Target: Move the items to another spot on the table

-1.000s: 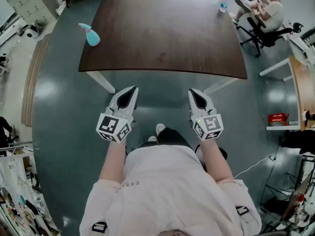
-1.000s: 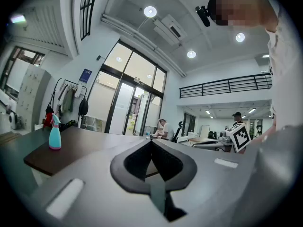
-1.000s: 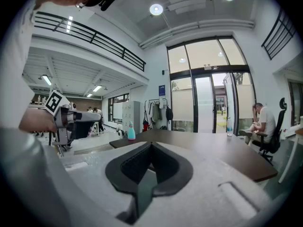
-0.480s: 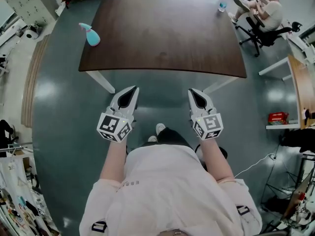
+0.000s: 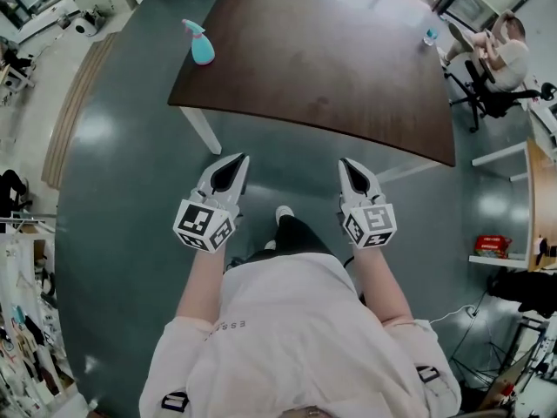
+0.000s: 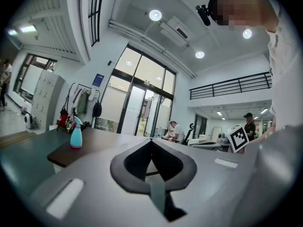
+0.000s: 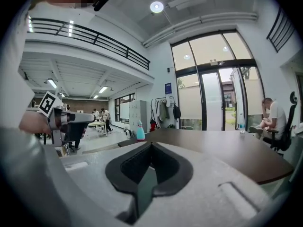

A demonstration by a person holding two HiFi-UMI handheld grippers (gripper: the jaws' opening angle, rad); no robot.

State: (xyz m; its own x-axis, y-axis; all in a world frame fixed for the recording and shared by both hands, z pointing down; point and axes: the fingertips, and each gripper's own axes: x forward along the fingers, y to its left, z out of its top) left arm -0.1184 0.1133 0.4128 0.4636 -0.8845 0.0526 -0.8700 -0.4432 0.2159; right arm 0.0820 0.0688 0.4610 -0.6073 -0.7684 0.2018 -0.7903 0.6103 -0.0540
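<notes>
A teal spray bottle [image 5: 201, 45] stands at the far left corner of the dark brown table [image 5: 322, 68]; it also shows in the left gripper view [image 6: 75, 135] and small in the right gripper view [image 7: 140, 132]. A small clear bottle [image 5: 431, 36] stands at the table's far right corner [image 7: 242, 125]. My left gripper [image 5: 241, 158] and right gripper [image 5: 345, 163] hang side by side over the floor, short of the table's near edge. Both are shut with nothing between the jaws.
A person sits on an office chair [image 5: 487, 94] beyond the table's right end. Desks [image 5: 540, 172] with a red box [image 5: 492, 246] line the right side. White table legs [image 5: 202, 130] stand near me. Green floor [image 5: 122, 190] surrounds the table.
The view has shifted: the table and spray bottle now sit further right and farther up in the head view. Both grippers keep their pose, still shut.
</notes>
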